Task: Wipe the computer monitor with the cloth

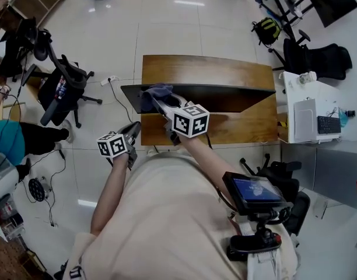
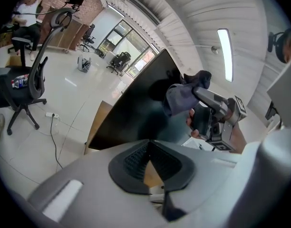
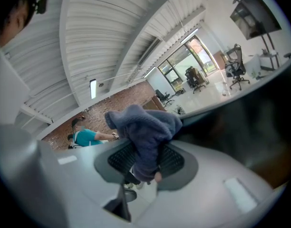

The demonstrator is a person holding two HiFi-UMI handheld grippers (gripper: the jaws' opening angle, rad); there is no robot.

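- Two grippers were seen, one in each hand, each topped by one marker cube.
- The right gripper (image 1: 159, 101) was reached forward over the wooden desk (image 1: 167, 69), and its jaws were pinched on the one cloth (image 1: 155, 92), a bluish-grey bundle.
- In the right gripper view the cloth (image 3: 143, 127) was shown nipped between the two black pads of the right gripper (image 3: 145, 158), with most of it bunched above them.
- That cloth was pressed to the one monitor (image 1: 225, 95), at the left part of the dark screen and close to its upper edge.
- From the left gripper view the cloth (image 2: 181, 96) was caught flat against the black monitor (image 2: 136, 108), with a hand (image 2: 195, 125) wrapped round the right gripper's grip behind it.
- The left gripper (image 1: 134, 130) was held low off the desk's near left corner, over the floor, well apart from monitor and cloth.
- The left gripper (image 2: 148, 148) was found with its pad tips pressed together, and nothing was gripped between them.
- One white side table (image 1: 295, 98) was noted just right of the desk, with one keyboard (image 1: 329, 124) on it.
- One person in a teal top (image 1: 6, 136) was spotted at the far left.
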